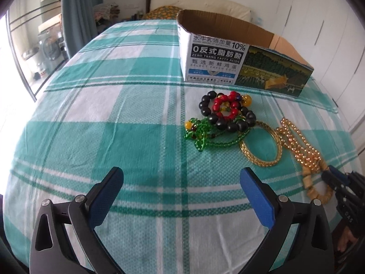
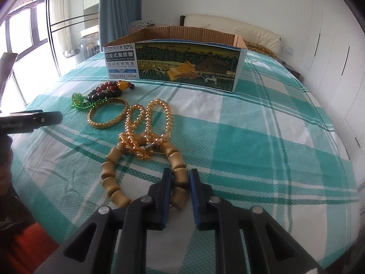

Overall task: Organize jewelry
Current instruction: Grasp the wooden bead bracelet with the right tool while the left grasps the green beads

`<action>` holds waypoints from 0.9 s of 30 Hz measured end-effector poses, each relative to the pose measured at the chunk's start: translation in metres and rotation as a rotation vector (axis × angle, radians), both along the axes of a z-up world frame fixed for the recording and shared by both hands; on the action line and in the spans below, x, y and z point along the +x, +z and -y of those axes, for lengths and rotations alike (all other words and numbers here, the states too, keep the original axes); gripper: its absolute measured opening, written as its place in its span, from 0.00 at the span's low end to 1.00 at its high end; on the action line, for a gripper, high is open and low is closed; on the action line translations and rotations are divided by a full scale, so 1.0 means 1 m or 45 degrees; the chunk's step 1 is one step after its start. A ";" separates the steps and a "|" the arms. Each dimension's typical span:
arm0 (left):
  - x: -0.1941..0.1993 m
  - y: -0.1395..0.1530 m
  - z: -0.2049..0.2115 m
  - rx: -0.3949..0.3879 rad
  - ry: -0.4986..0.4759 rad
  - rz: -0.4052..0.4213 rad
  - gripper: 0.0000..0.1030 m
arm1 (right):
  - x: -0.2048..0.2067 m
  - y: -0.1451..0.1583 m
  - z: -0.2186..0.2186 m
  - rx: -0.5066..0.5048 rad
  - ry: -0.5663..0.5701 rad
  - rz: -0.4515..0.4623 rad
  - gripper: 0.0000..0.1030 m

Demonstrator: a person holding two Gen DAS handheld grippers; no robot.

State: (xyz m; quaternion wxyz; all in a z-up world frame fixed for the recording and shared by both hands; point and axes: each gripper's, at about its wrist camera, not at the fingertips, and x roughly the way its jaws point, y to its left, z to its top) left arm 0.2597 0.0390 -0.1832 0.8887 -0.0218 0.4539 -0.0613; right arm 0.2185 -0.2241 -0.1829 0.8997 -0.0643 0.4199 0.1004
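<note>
- Left wrist view: all the jewelry shows on the checked bedspread (image 1: 127,118), in front of the open cardboard box (image 1: 241,66). What shows of the box's inside looks bare, so by my judgement the sorting has hardly begun.
- The pile holds a black bead bracelet (image 1: 225,118) with a red bead bracelet (image 1: 225,106) on top, a green bead string (image 1: 200,134) beside them, a gold bangle (image 1: 261,146) and an amber bead necklace (image 1: 301,146) further right.
- The left gripper (image 1: 181,179) hangs low over bare cloth, well apart from the pile, fingers spread wide and holding nothing.
- Right wrist view: the right gripper (image 2: 180,175) sits down at the bedspread, aimed toward the box, its two fingers drawn close around the near side of the wooden bead bracelet (image 2: 111,171).
- A bead sits between the pads; they look clenched on it, though it is not lifted yet.
- The amber necklace overlaps the far side of that bracelet, so it may drag along.
</note>
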 end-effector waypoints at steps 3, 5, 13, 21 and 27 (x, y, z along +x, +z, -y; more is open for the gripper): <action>0.018 -0.006 0.006 0.026 -0.063 -0.033 0.88 | -0.001 0.000 0.007 0.008 -0.020 0.003 0.16; 0.025 -0.006 0.008 0.045 -0.079 -0.015 0.88 | -0.002 0.000 0.009 0.011 -0.024 0.005 0.16; 0.039 -0.003 0.010 -0.046 -0.180 0.045 0.51 | 0.000 0.000 0.010 0.013 -0.014 0.005 0.16; 0.034 0.004 0.005 -0.094 -0.190 0.071 0.16 | -0.001 0.038 0.020 0.144 0.010 0.080 0.14; 0.020 0.027 -0.006 -0.171 -0.139 0.137 0.15 | 0.000 0.079 0.020 0.178 0.045 0.191 0.14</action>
